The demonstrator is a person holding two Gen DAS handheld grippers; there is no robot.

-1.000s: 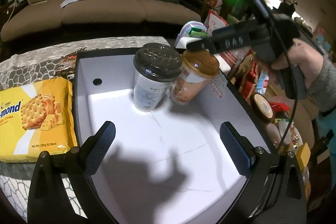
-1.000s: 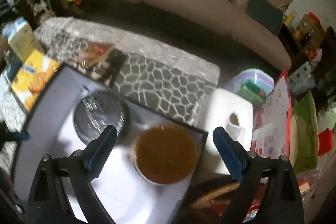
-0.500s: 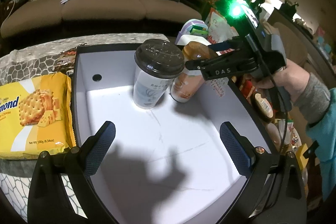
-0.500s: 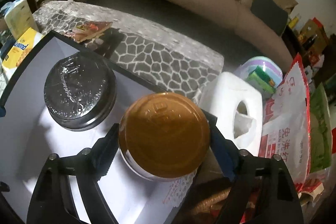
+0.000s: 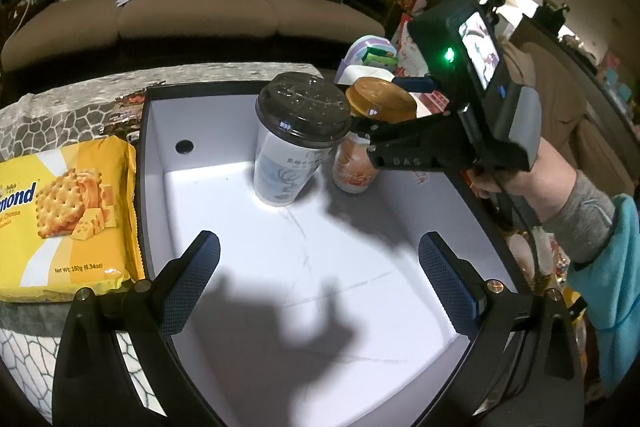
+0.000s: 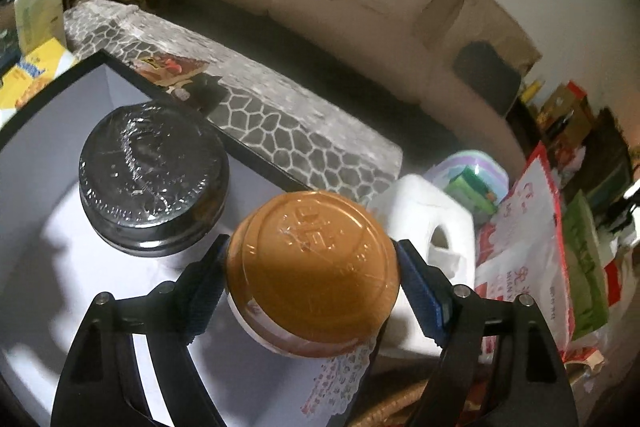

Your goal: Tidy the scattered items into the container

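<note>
A white box with a black rim (image 5: 142, 163) stands on the patterned table. At its far end are a black-lidded cup (image 5: 298, 147) and, to its right, a brown-lidded cup (image 5: 356, 171). My right gripper (image 5: 384, 103) comes in from the right, shut on the brown-lidded cup just under its lid. In the right wrist view both pads (image 6: 208, 279) press its sides (image 6: 312, 259), with the black-lidded cup (image 6: 152, 179) close by on the left. My left gripper (image 5: 320, 243) hangs open over the box's near floor, with nothing between its fingers. A yellow cracker pack (image 5: 68, 219) lies outside the box's left wall.
A dark snack bag (image 6: 172, 67) lies on the table behind the box's far rim (image 6: 120, 65). A white paper-roll pack (image 6: 428, 223) and piled bags and packets crowd the right side. A person's hand and grey sleeve (image 5: 560, 203) carry the right gripper. A brown sofa (image 5: 192, 3) stands behind.
My right gripper has come down around the brown-lidded cup and closed on it. That cup now stands straighter, no longer leaning on the black-lidded one. The left gripper has not moved.
</note>
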